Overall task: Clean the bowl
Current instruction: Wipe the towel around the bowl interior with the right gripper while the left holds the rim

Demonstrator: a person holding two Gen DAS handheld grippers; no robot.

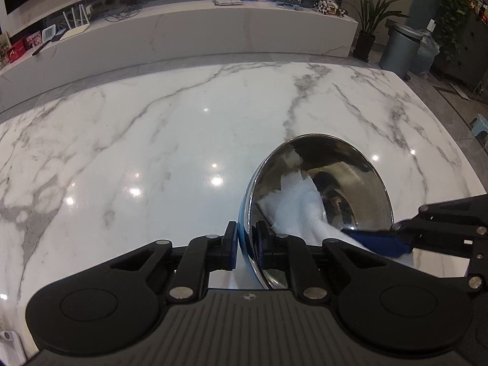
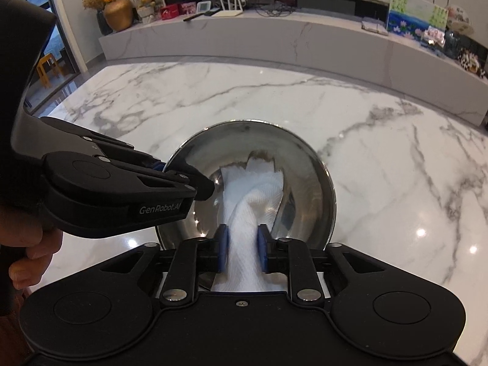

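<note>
A: Left wrist view, by count: one steel bowl (image 1: 317, 195), one white cloth (image 1: 297, 210), two grippers, on a marble tabletop (image 1: 152, 140).

B: The left gripper (image 1: 246, 245)?

A: Its jaws are closed on the bowl's near left rim, one blue pad outside the wall, one inside. The bowl stands tilted, its mouth turned to the right, at the near right of the tabletop. The inside is mirror-bright; the outer wall shows a blue tint.

B: And the other one?

A: The right gripper (image 1: 370, 239) comes in from the right edge, a blue pad at the cloth's near end.

B: Right wrist view?

A: Again one bowl (image 2: 253, 152), one cloth (image 2: 256, 195), two grippers. The right gripper (image 2: 242, 251) has its jaws pinched on the bunched cloth, whose far end lies spread on the bowl's bottom. The left gripper (image 2: 186, 172) clamps the rim at left, a hand (image 2: 27, 241) on its handle. The bowl sits near the middle of the tabletop (image 2: 381, 152), polished and reflecting the cloth.
</note>
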